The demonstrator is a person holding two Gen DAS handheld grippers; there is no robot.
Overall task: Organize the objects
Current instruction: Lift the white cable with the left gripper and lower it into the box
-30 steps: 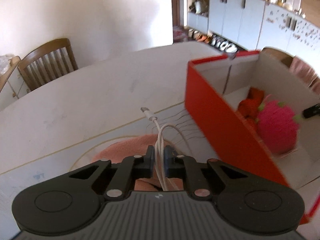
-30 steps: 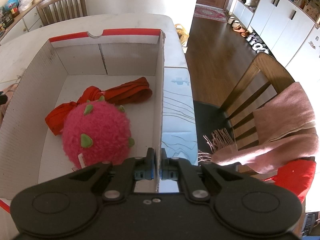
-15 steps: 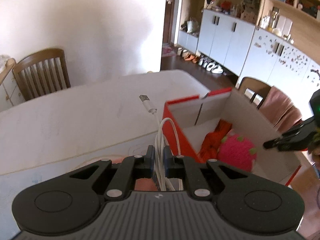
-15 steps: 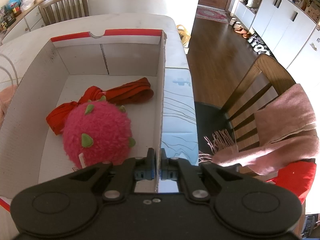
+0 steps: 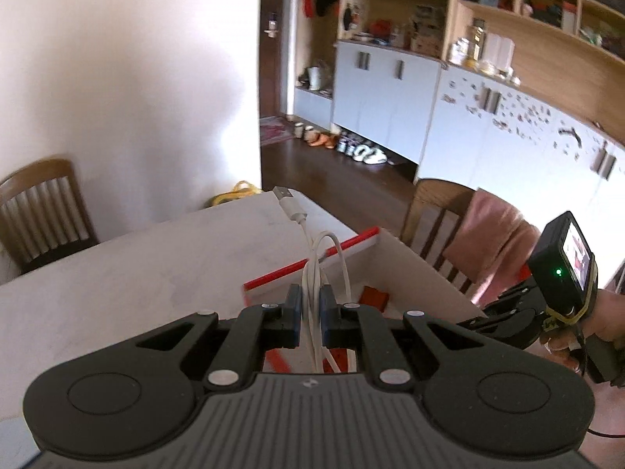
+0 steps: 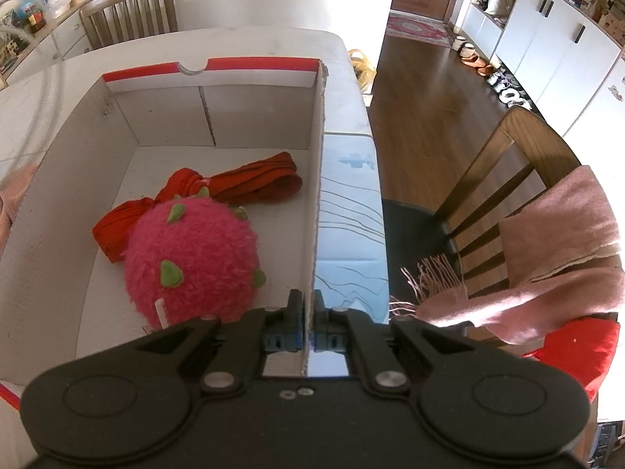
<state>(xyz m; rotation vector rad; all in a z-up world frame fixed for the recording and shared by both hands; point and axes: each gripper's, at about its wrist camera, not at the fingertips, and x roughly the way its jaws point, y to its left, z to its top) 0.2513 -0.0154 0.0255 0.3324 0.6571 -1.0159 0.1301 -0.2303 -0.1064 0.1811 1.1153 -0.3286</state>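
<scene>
Left gripper (image 5: 311,308): jaws narrow, clamped on one looped white USB cable (image 5: 312,273). Several strands run between the pads, and the plug end sticks up past the fingertips, clear of the table. It hangs above the near corner of the cardboard box (image 5: 410,269).

Right gripper (image 6: 308,322): jaws almost fully closed, pinching the box's right side wall (image 6: 318,195) at its top edge. The person's right hand (image 5: 601,324) shows in the left wrist view, wrapped round that gripper's handle.

Box: one, red outside and white inside, open top, sitting on the white table (image 6: 242,41).

Inside the box: one fuzzy pink dragon-fruit plush (image 6: 191,262) with green spikes, and one knotted red cloth strip (image 6: 242,183). The plush lies partly on the cloth.

Outside the box: one blue patterned mat (image 6: 351,211) along the right wall. Two wooden chairs in the right wrist view: one (image 6: 129,8) behind the table, one (image 6: 504,164) on the right with a pink fringed scarf (image 6: 554,246) draped over it.
</scene>
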